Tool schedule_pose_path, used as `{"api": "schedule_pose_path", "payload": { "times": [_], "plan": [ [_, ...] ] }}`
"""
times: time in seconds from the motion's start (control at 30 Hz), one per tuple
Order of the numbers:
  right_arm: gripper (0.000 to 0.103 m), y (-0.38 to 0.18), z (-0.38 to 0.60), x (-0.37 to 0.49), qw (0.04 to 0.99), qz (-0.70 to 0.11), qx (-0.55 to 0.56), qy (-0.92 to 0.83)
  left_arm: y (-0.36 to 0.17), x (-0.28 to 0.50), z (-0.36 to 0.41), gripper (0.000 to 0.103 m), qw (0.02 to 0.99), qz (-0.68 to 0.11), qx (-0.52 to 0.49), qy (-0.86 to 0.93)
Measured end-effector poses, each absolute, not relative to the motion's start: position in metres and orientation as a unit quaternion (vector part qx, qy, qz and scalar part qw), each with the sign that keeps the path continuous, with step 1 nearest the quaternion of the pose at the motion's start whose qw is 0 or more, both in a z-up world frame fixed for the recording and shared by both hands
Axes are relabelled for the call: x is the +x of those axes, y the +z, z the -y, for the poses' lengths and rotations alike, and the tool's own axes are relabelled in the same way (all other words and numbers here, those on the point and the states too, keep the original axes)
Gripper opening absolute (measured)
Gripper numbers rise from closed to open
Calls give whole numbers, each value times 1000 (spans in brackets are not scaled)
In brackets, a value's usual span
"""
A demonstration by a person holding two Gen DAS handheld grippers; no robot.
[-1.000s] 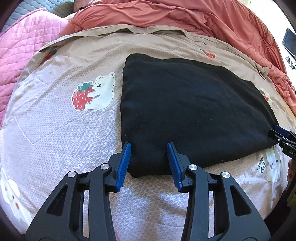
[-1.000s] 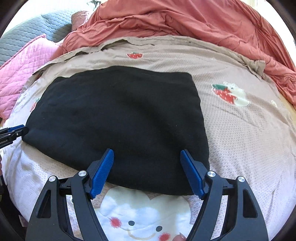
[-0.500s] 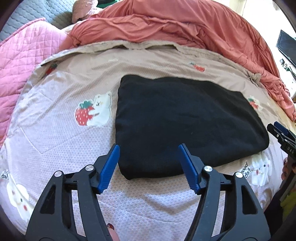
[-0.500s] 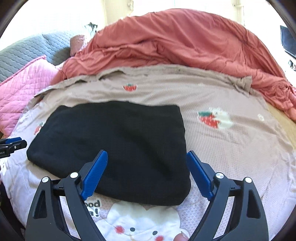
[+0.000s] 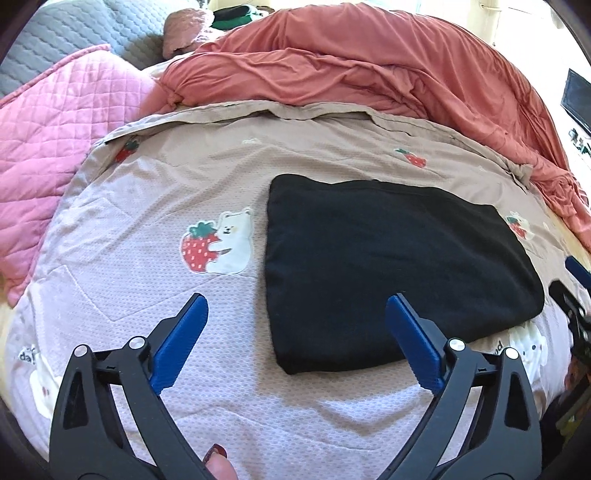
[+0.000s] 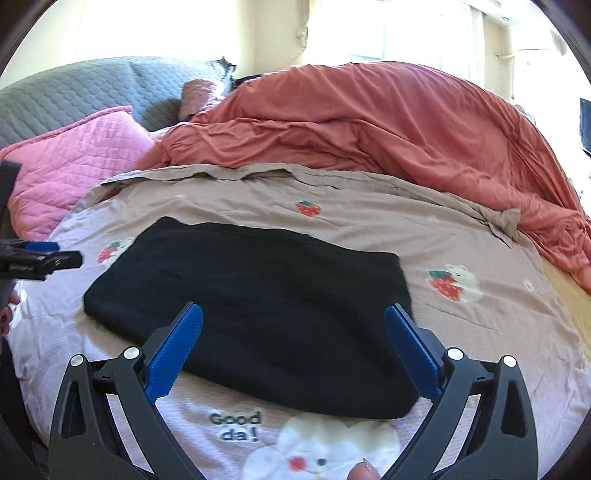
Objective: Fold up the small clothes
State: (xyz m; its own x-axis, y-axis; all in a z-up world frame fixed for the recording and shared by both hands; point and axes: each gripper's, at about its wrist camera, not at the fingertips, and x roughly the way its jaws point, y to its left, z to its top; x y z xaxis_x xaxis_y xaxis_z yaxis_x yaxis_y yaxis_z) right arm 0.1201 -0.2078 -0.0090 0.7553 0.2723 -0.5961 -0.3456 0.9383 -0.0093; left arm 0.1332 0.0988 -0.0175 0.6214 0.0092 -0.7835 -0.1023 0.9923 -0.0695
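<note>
Lying flat on the printed bedcover [image 5: 147,192], the black folded garment [image 5: 388,266] is seen right of centre in the left wrist view, as a neat rectangle w/ its near-left corner toward the camera. The left gripper [image 5: 297,336] is held above the cover, blue pads spread wide; its jaws have just been opening, and nothing is pinched. The garment's near-left corner shows in the gap btwn the fingers but is not touched by either pad. A strawberry-and-bear print [image 5: 218,245] is found just left of the garment. A pink quilted blanket [image 5: 62,140] is bunched at far left, a rust-red duvet [image 5: 369,70] is heaped along the back, and a grey quilted cushion [image 5: 92,29] is seen top left. The right gripper [image 5: 576,291] is glimpsed at the right edge, near the garment's right end. A fingertip w/ red nail polish [image 5: 218,456] is visible at the bottom edge.

In the right wrist view, the garment [image 6: 251,295] is laid across the centre, its near edge just above the "Good da!" lettering [image 6: 236,426]. The right gripper [image 6: 293,350] is likewise spread fully, jaws just opened, w/ nothing gripped; cloth shows btwn the pads w/o contact. The left gripper [image 6: 44,258] is seen at the left edge, beside the garment's left end. The duvet [image 6: 369,122] and pink blanket [image 6: 74,166] are seen behind.
</note>
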Motion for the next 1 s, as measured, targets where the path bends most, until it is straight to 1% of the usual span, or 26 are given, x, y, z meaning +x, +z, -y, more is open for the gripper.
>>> {"api": "schedule_pose_path", "payload": {
  "times": [0.2, 0.43, 1.0],
  "plan": [
    [98, -8, 179, 106, 931, -301, -84, 190, -17, 133, -116, 94, 898, -433, -64, 46],
    [98, -17, 141, 94, 919, -310, -108, 220, -18, 135, -132, 94, 897, -432, -75, 57],
    [98, -39, 45, 79, 888, -329, -172, 272, -40, 150, -176, 94, 887, -444, -94, 87]
  ]
}}
